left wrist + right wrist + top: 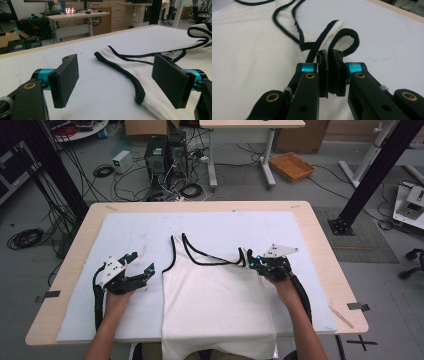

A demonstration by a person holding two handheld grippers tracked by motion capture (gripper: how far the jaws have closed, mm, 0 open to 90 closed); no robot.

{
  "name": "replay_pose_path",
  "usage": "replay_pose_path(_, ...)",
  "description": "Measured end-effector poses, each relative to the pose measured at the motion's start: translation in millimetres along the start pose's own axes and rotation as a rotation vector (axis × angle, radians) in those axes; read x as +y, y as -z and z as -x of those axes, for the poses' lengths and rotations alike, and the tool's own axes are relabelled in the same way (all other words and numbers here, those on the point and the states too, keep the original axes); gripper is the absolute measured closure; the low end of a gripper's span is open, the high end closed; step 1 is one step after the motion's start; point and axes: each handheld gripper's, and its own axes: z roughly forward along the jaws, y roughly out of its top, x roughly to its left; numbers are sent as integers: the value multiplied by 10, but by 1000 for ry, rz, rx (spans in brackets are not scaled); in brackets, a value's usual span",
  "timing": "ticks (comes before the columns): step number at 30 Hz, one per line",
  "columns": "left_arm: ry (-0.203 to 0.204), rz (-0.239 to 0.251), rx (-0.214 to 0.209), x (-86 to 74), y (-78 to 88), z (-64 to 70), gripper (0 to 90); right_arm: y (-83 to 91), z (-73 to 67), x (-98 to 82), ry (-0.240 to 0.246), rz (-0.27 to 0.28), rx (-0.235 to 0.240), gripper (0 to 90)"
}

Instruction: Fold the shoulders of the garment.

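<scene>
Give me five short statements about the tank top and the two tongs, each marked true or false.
1. The right tongs are shut on the black-trimmed strap of the white tank top. True.
2. The left tongs grip the other strap. False: their jaws stand wide open, with nothing between the pads.
3. The tank top lies on a white cloth that covers the table. True.
4. The tank top is folded in half. False: it lies spread flat, its hem over the near edge.
5. The trim is red. False: it is black.
</scene>
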Motion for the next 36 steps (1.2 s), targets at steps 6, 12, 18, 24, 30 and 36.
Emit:
replay_pose_path(6, 2, -3, 1, 0, 0, 6, 218, 145, -45, -99, -12, 19, 22, 600)
replay_pose_path(12, -2, -4, 1, 2, -1, -1, 218, 253, -74, -54, -81, 139, 32, 522)
replay_pose_path(18, -2, -4, 1, 2, 0, -2, 218, 98, -161, 7, -61, 74, 87, 517)
replay_pose_path(24, 0, -4, 1, 1, 0, 1, 218, -15, -332, -69, -11, -94, 181, 521)
replay_pose_path(30, -3, -4, 1, 1, -1, 7, 218, -67, -459, -156, 89, -196, 170, 771)
replay_pose_path(36, -3, -5, 1, 1, -1, 7, 218, 11, -409, -161, 146, -219, 119, 865)
